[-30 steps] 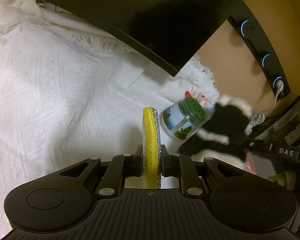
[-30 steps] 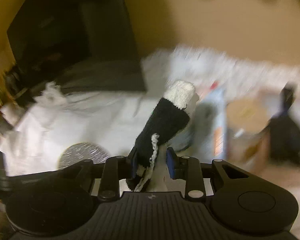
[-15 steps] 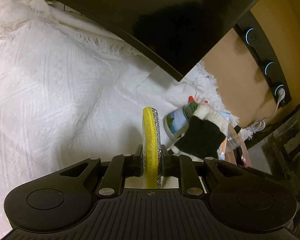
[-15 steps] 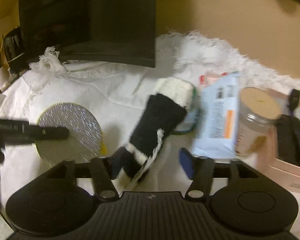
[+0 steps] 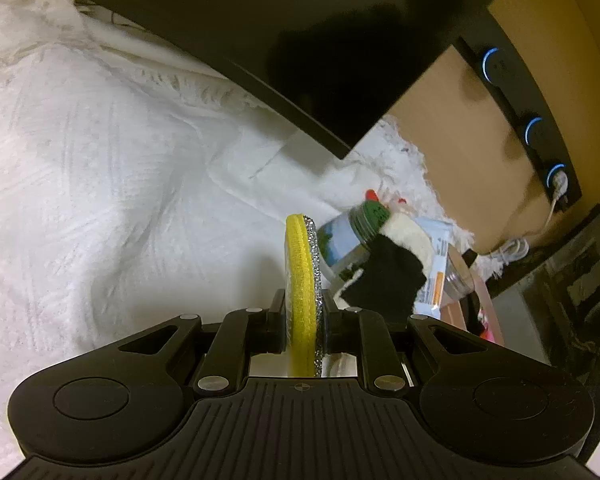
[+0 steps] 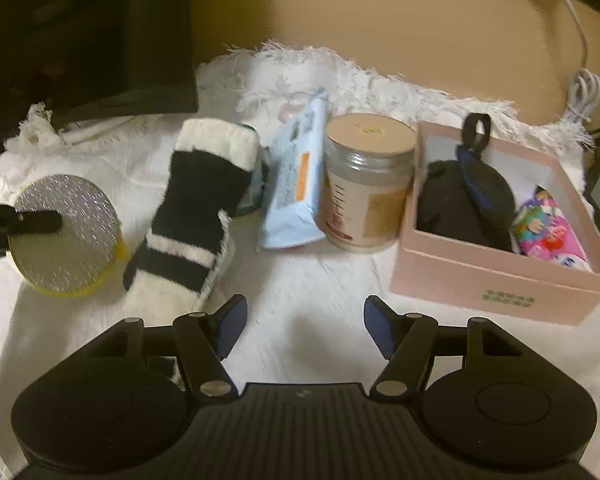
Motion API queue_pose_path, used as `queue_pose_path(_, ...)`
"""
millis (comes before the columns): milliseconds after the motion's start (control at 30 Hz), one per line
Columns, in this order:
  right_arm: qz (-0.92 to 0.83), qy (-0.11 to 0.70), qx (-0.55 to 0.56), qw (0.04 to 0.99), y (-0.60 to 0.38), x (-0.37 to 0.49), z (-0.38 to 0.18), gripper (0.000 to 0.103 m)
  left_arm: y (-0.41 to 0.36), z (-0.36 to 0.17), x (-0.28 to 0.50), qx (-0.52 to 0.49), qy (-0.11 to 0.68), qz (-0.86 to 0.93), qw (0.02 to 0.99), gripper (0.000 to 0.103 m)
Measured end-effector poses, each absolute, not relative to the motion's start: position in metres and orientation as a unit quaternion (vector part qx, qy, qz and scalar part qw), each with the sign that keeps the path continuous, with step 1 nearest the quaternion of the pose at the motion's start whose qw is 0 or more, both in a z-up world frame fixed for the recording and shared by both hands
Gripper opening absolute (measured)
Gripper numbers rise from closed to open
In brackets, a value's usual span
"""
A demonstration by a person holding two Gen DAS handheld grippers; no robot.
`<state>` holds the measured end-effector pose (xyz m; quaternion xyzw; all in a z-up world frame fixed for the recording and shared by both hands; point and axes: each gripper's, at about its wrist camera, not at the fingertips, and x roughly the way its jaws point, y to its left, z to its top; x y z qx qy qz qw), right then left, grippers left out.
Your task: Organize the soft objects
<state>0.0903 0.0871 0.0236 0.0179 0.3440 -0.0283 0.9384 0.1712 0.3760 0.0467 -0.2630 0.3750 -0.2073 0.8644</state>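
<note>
The round sponge pad [image 5: 300,280] showed a yellow foam side and a glittery silver scouring face. The striped sock [image 6: 198,208] looked fuzzy and plush, black and white. The white bedspread [image 5: 100,184] was woven cloth, ribbed, with a frayed fringe at its far edge. The jar [image 6: 366,184] seemed clear plastic (lid matt tan). The pink box [image 6: 496,276] looked like matt cardboard.

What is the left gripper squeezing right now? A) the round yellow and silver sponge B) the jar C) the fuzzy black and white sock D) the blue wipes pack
A: the left gripper has its fingers shut on the round yellow and silver sponge, while the sock lies loose on the white cloth.
</note>
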Motion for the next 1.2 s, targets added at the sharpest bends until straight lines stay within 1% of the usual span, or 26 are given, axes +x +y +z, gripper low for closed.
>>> queue_pose_path(67, -0.027, 0.337, 0.022, 0.941, 0.091, 0.098, 0.027, 0.063, 0.373, 0.048, 0.171, -0.259, 0.377, -0.210, 0.864, 0.018)
queue_pose_path(133, -0.029, 0.322, 0.024, 0.946, 0.093, 0.108, 0.033, 0.056, 0.371, 0.050, 0.170, -0.256, 0.376, -0.213, 0.865, 0.018)
queue_pose_path(200, -0.035, 0.312, 0.020, 0.949, 0.095, 0.124, 0.038, 0.052, 0.371, 0.051, 0.167, -0.253, 0.376, -0.213, 0.866, 0.018)
queue_pose_path(233, -0.043, 0.312, 0.018, 0.949, 0.095, 0.135, 0.040, 0.047, 0.372, 0.052, 0.166, -0.253, 0.376, -0.213, 0.866, 0.018)
queue_pose_path(267, -0.048, 0.316, 0.020, 0.947, 0.095, 0.145, 0.040, 0.044, 0.372, 0.052, 0.165, -0.253, 0.377, -0.212, 0.865, 0.018)
queue_pose_path(333, -0.044, 0.333, 0.035, 0.941, 0.095, 0.164, 0.039, 0.033, 0.374, 0.052, 0.163, -0.254, 0.377, -0.210, 0.866, 0.018)
queue_pose_path(400, -0.041, 0.346, 0.056, 0.936, 0.097, 0.174, 0.038, 0.029, 0.375, 0.052, 0.161, -0.254, 0.379, -0.211, 0.864, 0.018)
queue_pose_path(500, -0.012, 0.329, 0.078, 0.941, 0.101, 0.176, 0.041, 0.013, 0.380, 0.052, 0.157, -0.252, 0.383, -0.211, 0.864, 0.018)
queue_pose_path(600, -0.019, 0.332, 0.061, 0.941, 0.113, 0.187, 0.037, 0.013, 0.386, 0.050, 0.155, -0.251, 0.386, -0.206, 0.864, 0.018)
queue_pose_path(733, -0.032, 0.344, 0.002, 0.938, 0.133, 0.206, 0.032, 0.014, 0.391, 0.049, 0.164, -0.246, 0.389, -0.197, 0.866, 0.018)
queue_pose_path(867, -0.060, 0.364, -0.060, 0.928, 0.149, 0.218, 0.032, 0.016, 0.388, 0.059, 0.189, -0.215, 0.384, -0.200, 0.876, 0.018)
queue_pose_path(967, -0.051, 0.367, -0.044, 0.928, 0.147, 0.219, 0.035, 0.017, 0.389, 0.067, 0.212, -0.203, 0.376, -0.194, 0.883, 0.018)
queue_pose_path(1200, -0.048, 0.379, -0.050, 0.923, 0.142, 0.239, 0.024, 0.015, 0.384, 0.070, 0.247, -0.201, 0.373, -0.203, 0.883, 0.018)
